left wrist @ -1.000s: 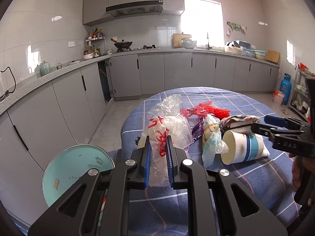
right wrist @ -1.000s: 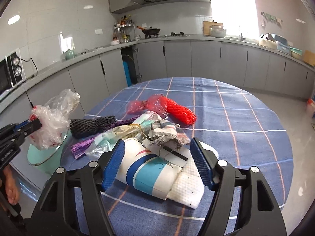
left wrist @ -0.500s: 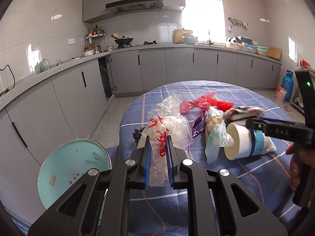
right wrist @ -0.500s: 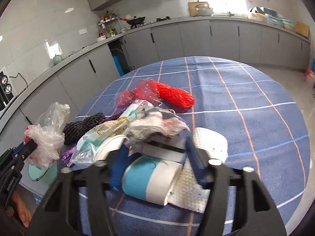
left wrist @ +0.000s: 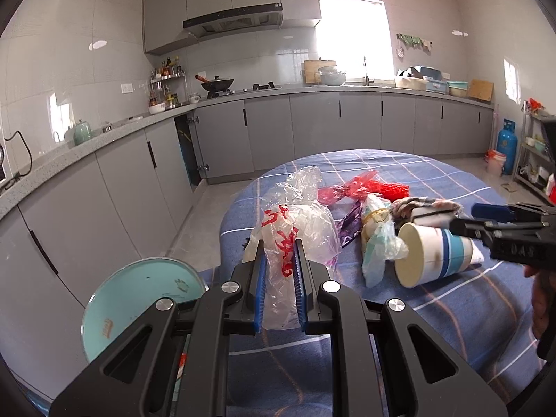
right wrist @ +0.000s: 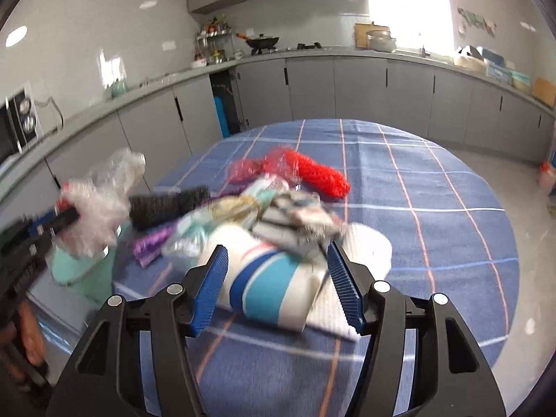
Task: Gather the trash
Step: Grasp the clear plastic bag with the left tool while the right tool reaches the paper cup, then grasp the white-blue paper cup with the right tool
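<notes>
A kitchen clean-up in progress: the left tool (left wrist: 279, 278) is clamped on a crumpled clear plastic bag (left wrist: 295, 222) with red print, holding it above the near edge of the blue checked counter (right wrist: 399, 180), beside a teal bin (left wrist: 139, 299) that stands just off that edge. The right tool (right wrist: 278, 285) has just been opening; its blue pads flank a white paper cup with blue bands (right wrist: 267, 281) lying on its side on a white cloth, without pressing on it. Loose wrappers, a red net (right wrist: 323, 173) and a dark mesh (right wrist: 166, 205) crowd against the cup. A closing grip could likely crush the thin cup, or drag the wrappers draped on it and scatter them.
</notes>
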Motion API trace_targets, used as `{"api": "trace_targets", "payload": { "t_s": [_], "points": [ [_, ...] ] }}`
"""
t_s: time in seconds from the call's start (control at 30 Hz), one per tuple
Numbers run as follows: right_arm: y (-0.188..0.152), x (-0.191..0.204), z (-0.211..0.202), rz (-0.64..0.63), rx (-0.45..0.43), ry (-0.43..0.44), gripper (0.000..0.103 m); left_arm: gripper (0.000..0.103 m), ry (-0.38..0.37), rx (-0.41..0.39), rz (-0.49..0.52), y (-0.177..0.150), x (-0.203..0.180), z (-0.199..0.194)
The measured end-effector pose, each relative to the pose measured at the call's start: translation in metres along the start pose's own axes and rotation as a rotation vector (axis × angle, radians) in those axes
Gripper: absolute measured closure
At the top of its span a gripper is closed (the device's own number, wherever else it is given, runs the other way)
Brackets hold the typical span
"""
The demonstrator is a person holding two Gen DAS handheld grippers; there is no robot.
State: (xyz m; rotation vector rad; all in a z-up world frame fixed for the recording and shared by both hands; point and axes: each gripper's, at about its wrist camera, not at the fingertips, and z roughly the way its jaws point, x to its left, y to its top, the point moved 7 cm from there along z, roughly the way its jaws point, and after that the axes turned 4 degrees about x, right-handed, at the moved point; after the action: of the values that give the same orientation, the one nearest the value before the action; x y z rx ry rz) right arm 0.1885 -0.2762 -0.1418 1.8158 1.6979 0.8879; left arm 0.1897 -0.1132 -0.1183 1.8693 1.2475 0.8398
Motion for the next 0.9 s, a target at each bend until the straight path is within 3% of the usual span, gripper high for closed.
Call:
{"api": "trace_targets", "payload": {
  "t_s": [0.1, 0.37, 0.63, 0.7, 0.9],
  "points": [
    [-0.017, 0.0, 0.005, 0.04, 0.009, -0.006, 0.017, 0.088, 0.021, -0.005, 0.001, -0.005, 0.005, -0.005],
    [-0.025, 0.012, 0.018, 0.154, 0.018, -0.038, 0.005, 0.088, 0.037, 0.01, -0.004, -0.018, 0.014, -0.007],
    [-0.019, 0.021, 0.034, 0.17, 0.023, -0.112, 0.005, 0.088, 0.014, 0.003, -0.014, -0.019, 0.015, -0.005],
    [-0.02, 0.021, 0.039, 0.181, 0.043, -0.085, 0.018, 0.088, 0.007, 0.019, -0.03, -0.022, 0.019, -0.001],
    [-0.022, 0.03, 0.022, 0.126, 0.018, -0.063, 0.018, 0.088, 0.0, 0.007, -0.077, -0.018, 0.036, -0.01]
  ]
}}
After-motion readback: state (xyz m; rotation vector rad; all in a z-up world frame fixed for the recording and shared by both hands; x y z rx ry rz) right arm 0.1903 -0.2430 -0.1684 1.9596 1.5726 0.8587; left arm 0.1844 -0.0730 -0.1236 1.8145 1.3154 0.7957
